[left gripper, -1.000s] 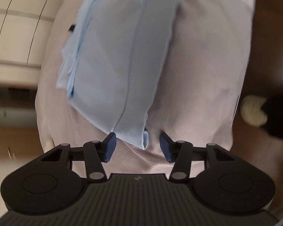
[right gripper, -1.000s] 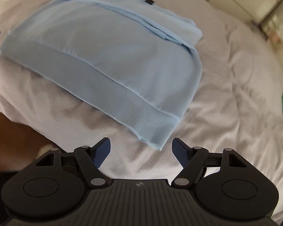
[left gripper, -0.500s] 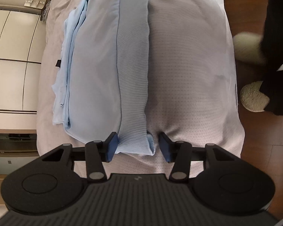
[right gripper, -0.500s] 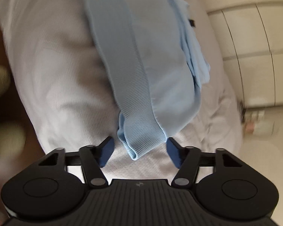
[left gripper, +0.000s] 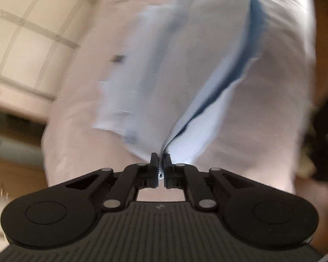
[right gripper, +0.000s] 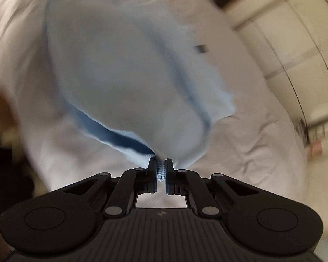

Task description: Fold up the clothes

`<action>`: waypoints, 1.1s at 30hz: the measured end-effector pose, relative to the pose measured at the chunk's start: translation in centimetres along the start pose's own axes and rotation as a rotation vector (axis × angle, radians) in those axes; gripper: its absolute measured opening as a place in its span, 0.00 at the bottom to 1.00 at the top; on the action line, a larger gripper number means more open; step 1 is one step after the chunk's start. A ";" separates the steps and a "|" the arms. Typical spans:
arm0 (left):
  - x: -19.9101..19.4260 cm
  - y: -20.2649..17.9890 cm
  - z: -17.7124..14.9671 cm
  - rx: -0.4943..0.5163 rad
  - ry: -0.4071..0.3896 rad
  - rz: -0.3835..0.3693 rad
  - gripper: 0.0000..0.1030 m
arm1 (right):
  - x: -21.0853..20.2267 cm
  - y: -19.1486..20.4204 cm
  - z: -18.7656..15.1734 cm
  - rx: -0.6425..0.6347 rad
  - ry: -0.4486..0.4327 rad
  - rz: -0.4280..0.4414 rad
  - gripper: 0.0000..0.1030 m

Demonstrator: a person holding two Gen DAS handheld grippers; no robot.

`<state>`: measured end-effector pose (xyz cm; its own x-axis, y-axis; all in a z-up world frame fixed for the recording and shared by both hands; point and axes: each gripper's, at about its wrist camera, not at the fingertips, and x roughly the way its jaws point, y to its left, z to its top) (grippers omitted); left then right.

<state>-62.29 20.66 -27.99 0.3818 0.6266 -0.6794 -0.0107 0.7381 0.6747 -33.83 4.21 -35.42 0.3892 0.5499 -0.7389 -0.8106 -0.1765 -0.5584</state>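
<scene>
Here, the pale blue sweater (left gripper: 170, 69) is the thing I am working on. It lies on a bed under a light, faintly pinkish-white bedcover (left gripper: 262, 131), and its near edge is lifted off the cover. That edge is the ribbed hem band (left gripper: 199, 126), and both my tools have hold of it at opposite corners.

In the left wrist view, the left gripper (left gripper: 161, 170) is clamped on one corner of the hem: its jaws are pressed together with a thin bunch of ribbed knit pinched between the pads. From the pinch the hem rises away and splits open, showing a darker blue inner fold (left gripper: 247, 56) running up toward the top of the view.

In the right wrist view, the right gripper (right gripper: 161, 170) is likewise clamped on the other hem corner, with a small roll of ribbing squeezed between its closed jaws. The body of the sweater (right gripper: 124, 69) billows up from there, and a dark blue opening (right gripper: 111, 135) shows under the hem to the left.

Both views are heavily blurred. A small dark tag (right gripper: 200, 48) sits at the sweater's far edge. Beyond the bed stand cream panelled cabinet doors (left gripper: 28, 48), and some small items at the right edge are too smeared to name.
</scene>
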 end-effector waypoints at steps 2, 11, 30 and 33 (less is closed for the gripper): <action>1.8 3.5 1.8 -0.088 -0.009 0.057 0.04 | 1.0 -3.9 2.1 0.100 -0.045 -0.035 0.03; 15.2 17.4 5.2 -0.750 0.156 0.004 0.31 | 13.7 -17.7 10.4 0.459 -0.025 -0.136 0.18; 24.3 16.5 0.1 -1.262 0.228 -0.403 0.41 | 21.2 -21.8 -1.3 1.314 0.123 0.541 0.51; 25.4 15.8 0.1 -1.221 0.240 -0.441 0.39 | 22.0 -21.4 -0.7 1.313 0.137 0.549 0.51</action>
<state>-52.65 48.22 -34.56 0.3971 0.2125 -0.8929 -0.7979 0.5607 -0.2214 -7.62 19.56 -40.02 -0.1239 0.5655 -0.8154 -0.6508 0.5740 0.4970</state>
